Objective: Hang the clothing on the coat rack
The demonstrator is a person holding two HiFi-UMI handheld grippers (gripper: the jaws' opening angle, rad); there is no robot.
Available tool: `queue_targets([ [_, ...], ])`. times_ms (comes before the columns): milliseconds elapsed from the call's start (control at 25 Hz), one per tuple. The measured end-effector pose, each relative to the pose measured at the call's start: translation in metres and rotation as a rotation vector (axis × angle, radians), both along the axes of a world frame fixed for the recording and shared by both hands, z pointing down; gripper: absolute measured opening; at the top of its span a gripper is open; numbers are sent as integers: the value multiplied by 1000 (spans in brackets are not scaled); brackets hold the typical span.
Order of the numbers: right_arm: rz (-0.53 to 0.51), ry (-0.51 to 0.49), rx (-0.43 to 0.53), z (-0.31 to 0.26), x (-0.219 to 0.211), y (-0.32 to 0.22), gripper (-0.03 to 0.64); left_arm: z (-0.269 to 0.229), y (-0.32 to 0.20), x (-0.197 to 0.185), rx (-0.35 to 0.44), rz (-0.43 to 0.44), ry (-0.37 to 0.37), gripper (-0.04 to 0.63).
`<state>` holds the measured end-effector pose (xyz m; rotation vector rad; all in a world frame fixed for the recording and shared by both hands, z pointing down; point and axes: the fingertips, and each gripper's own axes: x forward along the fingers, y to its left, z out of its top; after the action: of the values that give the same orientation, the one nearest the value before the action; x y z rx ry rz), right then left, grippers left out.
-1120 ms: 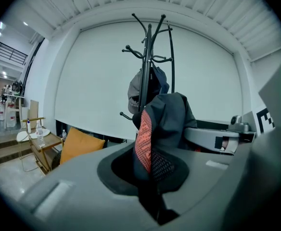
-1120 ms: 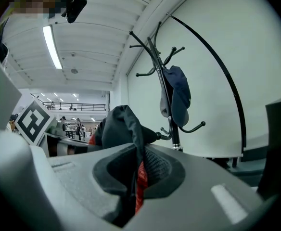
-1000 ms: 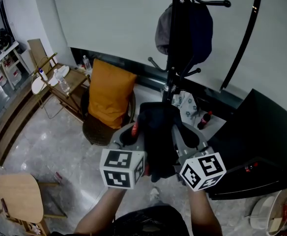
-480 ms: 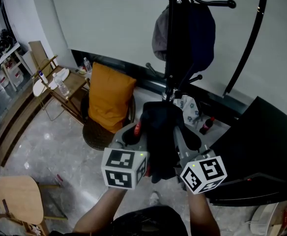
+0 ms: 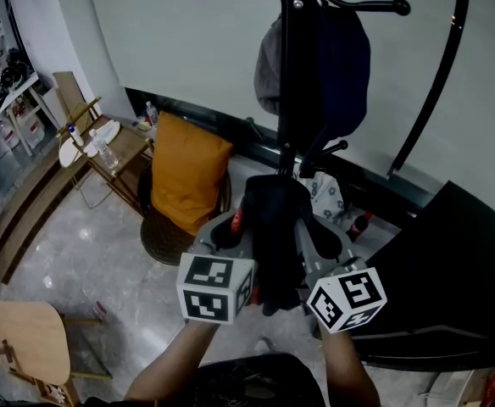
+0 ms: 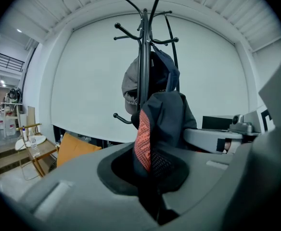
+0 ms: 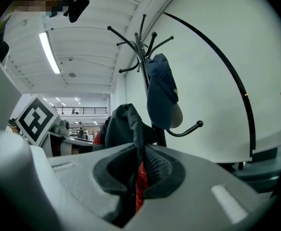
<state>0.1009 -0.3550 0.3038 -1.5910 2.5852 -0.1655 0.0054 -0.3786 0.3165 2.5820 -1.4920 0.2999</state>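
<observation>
Head view, nearest item: left claw (image 5: 228, 237), marker cube towards the camera, jaws closed on a fold of the dark fabric garment with red-orange patterned trim (image 5: 273, 236). The left gripper view shows the cloth pinched in the padded notch. Beside it: right claw (image 5: 319, 242), likewise clamped on the same garment, with red trim showing in its notch in the right gripper view. The garment is bunched between the two claws, held up before the person and not yet on any hook. Next out: tall black metal coat rack (image 5: 291, 75), with a short lower hook (image 5: 332, 148) just above the garment and curved arms at the top. A grey and navy cap (image 5: 315, 58) already hangs against its pole. Risks, as judged: held as a wad, the cloth offers no clear loop or collar, so it may slide off a hook once released. Opening one claw early could drop it to the floor. A push against the slender pole could rock the rack or knock the cap off. Beyond: polished pale stone floor (image 5: 78, 253); orange cushion (image 5: 188, 172) on a round woven chair (image 5: 164, 237); low wooden side table (image 5: 125, 142) bearing bottles; round wooden stool (image 5: 27, 337) at lower left; black counter (image 5: 451, 270) to the right; plain white wall (image 5: 188, 41) behind.
</observation>
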Motion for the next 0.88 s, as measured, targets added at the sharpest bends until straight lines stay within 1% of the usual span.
queue_targets([
  [400,-31,-17,-27,16,10,-22,28,7,-21,11,3,-21,-28,28],
  [640,-36,-11,-44,25,8,-29,28,12,-26,13,-20,-16,5,28],
  [880,-5,-13,-54,33,5,-37,28,19,-37,12,-24,16,11,28],
])
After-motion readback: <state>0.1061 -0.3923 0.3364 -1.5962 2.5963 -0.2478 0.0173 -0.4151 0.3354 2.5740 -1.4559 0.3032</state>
